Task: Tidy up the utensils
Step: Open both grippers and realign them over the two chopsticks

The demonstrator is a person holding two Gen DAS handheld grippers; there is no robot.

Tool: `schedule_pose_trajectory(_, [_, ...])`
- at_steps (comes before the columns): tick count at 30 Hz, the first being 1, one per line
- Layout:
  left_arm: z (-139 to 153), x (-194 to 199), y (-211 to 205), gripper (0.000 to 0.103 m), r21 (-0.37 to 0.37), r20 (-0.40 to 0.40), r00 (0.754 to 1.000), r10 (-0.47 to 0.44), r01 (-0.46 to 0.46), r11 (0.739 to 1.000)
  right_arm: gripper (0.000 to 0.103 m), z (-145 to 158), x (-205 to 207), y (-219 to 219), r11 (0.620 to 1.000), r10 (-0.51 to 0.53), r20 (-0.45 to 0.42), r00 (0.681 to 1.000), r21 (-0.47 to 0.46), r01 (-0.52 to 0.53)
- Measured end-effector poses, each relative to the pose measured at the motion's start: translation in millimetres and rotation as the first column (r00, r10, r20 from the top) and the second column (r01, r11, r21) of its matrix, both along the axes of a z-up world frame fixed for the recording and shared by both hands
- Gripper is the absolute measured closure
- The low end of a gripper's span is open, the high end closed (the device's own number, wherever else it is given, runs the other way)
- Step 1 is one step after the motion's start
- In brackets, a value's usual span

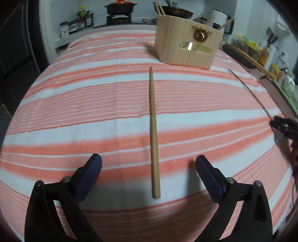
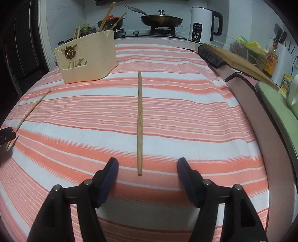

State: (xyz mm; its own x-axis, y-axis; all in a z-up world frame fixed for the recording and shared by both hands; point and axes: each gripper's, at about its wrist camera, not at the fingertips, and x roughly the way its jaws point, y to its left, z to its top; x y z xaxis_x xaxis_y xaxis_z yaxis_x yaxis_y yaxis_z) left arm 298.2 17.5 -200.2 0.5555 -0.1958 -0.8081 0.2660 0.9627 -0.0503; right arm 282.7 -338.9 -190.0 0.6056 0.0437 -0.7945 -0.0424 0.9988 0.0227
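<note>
On striped cloth (image 1: 74,104), near side of beige utensil holder (image 1: 186,48): two loose wooden chopsticks. One (image 1: 154,134) lying between wide-apart jaws of left gripper (image 1: 148,163), untouched. Other (image 2: 139,122) between parted jaws of right gripper (image 2: 147,165), untouched. More chopsticks (image 2: 106,16) standing in holder.

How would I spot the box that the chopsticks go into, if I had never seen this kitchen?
Find the striped cloth in front of the stove. At its far end stands a pale wooden box with chopsticks poking out of its top. No other thing on the cloth stands upright, and its front bears a gold ornament above a cut-out slot.
</note>
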Motion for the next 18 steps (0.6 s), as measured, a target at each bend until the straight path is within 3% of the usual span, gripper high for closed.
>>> schedule_pose_trajectory(3, [-1.2, -13.1, 0.5, 0.003, 0.055, 0.002, 1.0, -0.024, 0.024, 0.998, 0.029, 0.0, -5.2, 0.8, 1.0, 0.01, -0.003, 1.0, -0.006, -0.01])
schedule_pose_trajectory(18, [-2.2, -11.1, 4.7, 0.0, 0.055, -0.008, 1.0, 0.019, -0.019, 0.998, 0.027, -0.4, -15.8, -4.0, 1.0, 0.017, -0.014, 1.0, 0.005, -0.017])
